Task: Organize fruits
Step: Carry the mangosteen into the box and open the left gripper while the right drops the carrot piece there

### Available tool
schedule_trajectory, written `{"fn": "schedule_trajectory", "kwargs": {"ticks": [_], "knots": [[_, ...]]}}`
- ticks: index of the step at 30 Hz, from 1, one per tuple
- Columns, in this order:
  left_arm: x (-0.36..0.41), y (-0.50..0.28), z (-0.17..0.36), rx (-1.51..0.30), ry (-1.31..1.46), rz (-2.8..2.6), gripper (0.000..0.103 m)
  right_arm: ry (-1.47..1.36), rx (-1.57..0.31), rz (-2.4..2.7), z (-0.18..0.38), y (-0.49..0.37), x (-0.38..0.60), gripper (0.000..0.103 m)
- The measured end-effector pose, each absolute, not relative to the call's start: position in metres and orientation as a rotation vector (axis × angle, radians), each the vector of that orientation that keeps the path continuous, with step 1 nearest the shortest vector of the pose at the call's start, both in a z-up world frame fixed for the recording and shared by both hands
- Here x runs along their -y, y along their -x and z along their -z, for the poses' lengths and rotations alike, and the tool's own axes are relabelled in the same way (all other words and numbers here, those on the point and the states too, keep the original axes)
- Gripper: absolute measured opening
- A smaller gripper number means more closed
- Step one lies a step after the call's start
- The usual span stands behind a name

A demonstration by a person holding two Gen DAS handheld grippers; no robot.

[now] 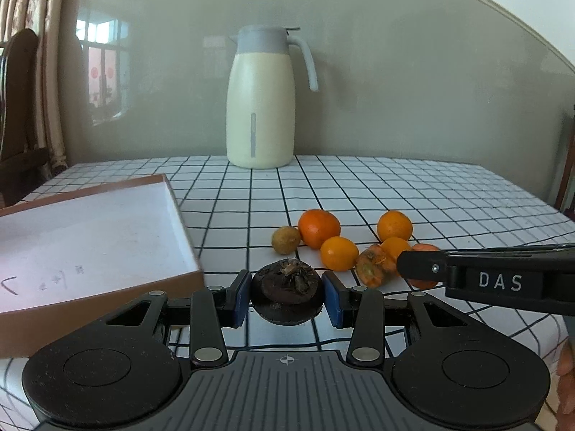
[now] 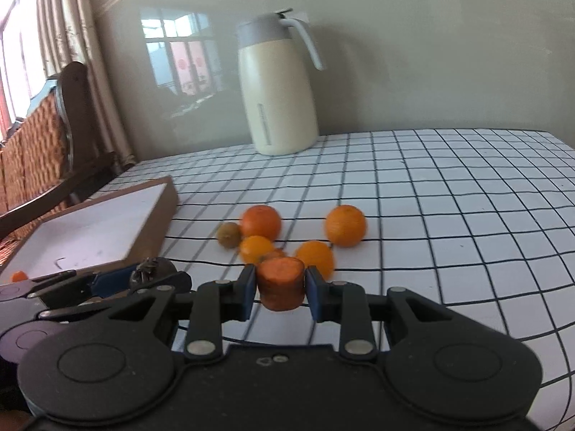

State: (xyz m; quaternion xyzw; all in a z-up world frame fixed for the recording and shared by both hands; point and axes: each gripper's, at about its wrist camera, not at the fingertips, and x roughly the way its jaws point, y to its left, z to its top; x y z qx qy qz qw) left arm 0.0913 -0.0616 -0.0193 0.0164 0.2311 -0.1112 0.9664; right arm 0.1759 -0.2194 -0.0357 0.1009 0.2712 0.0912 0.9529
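Note:
My left gripper is shut on a dark, round fruit with a dried calyx, held just above the checked tablecloth. In the right wrist view that fruit shows at the left, beside the box. A stubby carrot chunk sits gripped between the blue pads of my right gripper, which is shut on it. From the left wrist view the right gripper reaches in from the right. Several oranges, a small brownish fruit and another carrot piece lie on the cloth beyond.
A shallow brown box with a white inside lies at the left; a small orange bit rests in its near corner. A cream jug stands at the back by the wall. A wooden chair is left of the table.

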Motion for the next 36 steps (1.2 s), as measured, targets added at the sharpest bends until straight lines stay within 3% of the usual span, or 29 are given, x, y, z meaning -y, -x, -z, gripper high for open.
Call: {"fn": "schedule_trajectory", "kwargs": {"ticks": [36], "knots": [[-0.119,-0.049,-0.01,-0.325,0.106,-0.15,0.043,-0.196,-0.4,-0.529,0.005,-0.194,0.069,0.021]]}}
